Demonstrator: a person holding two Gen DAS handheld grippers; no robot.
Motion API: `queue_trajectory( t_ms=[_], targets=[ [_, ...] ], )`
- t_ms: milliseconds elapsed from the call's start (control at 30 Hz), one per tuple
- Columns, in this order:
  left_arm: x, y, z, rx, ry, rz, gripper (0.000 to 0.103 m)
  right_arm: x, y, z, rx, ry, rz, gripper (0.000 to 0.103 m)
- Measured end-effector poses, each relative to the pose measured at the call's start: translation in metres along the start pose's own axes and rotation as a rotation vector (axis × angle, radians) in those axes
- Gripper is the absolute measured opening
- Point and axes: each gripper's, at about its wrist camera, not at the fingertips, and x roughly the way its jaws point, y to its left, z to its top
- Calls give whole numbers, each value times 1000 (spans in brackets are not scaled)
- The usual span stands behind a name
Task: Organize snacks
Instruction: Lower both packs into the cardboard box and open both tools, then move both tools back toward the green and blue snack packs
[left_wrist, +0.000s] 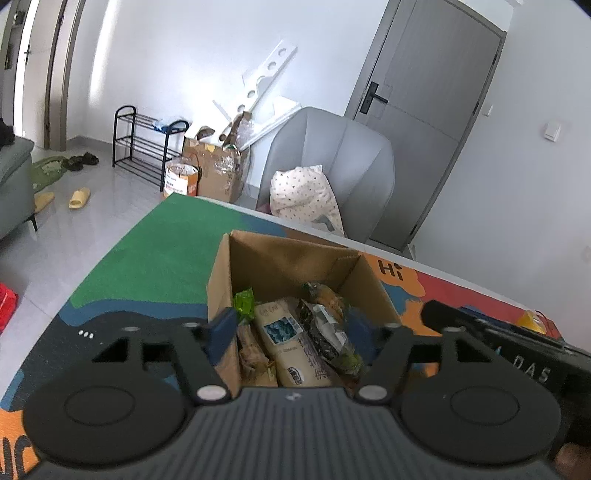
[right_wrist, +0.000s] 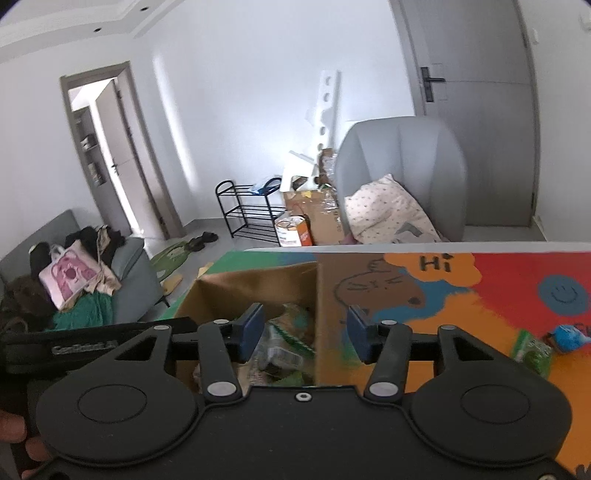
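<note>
My left gripper (left_wrist: 291, 328) gapes empty over the cardboard box (left_wrist: 258, 258) of snack packets (left_wrist: 284, 343) below, my right gripper (right_wrist: 306, 328) half-open astride its wall — light, crinkly, slippery bags, so I'd pinch a sealed edge.

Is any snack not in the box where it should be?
Yes. Two snacks are left out on the mat: a green packet and a blue one beside it, off to the right of the cardboard box, where the other snacks already lie.

A home living room (sofa (right_wrist: 129, 266), shoe rack (left_wrist: 142, 142), slippers (left_wrist: 79, 197)).
</note>
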Motion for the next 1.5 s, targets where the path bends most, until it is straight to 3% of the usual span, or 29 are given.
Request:
queue_trajectory(
  t_ms=[67, 367, 600, 1067, 1500],
  targets=[
    [-2, -4, -1, 13, -13, 4, 84, -3, -5, -1, 7, 1, -19, 51],
    [1, -25, -7, 67, -3, -24, 94, -16, -26, -12, 43, 13, -75, 52],
    [2, -41, -15, 82, 12, -42, 96, -34, -41, -17, 60, 18, -95, 63],
    [3, -89, -27, 130, 20, -97, 96, -70, -90, -26, 130, -28, -176, 93],
    [17, -137, -34, 192, 47, -157, 96, -90, -141, -35, 214, -63, -242, 101]
  ],
)
